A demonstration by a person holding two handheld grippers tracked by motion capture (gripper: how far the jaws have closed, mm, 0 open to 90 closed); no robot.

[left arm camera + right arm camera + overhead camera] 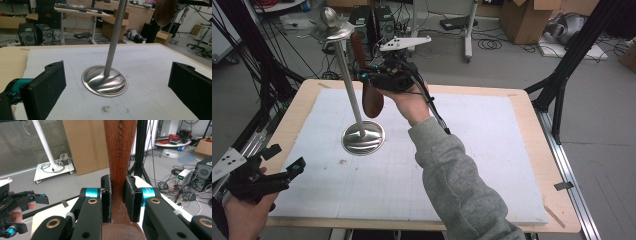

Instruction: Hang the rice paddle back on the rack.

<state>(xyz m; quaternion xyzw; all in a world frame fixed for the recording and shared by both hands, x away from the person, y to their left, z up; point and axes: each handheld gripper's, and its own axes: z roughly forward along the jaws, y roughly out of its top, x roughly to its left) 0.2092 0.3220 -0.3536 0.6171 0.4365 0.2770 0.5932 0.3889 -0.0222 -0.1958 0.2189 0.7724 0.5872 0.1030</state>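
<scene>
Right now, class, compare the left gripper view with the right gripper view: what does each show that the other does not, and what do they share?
Left gripper view alone: the left gripper with its jaws wide apart, and the metal stand with its round base on the white mat.

Right gripper view alone: the right gripper shut on the handle, and the lettering MAXCOOK along the wood.

Shared: the wooden spoon, whose dark rounded end hangs at the left gripper view's top edge.
</scene>
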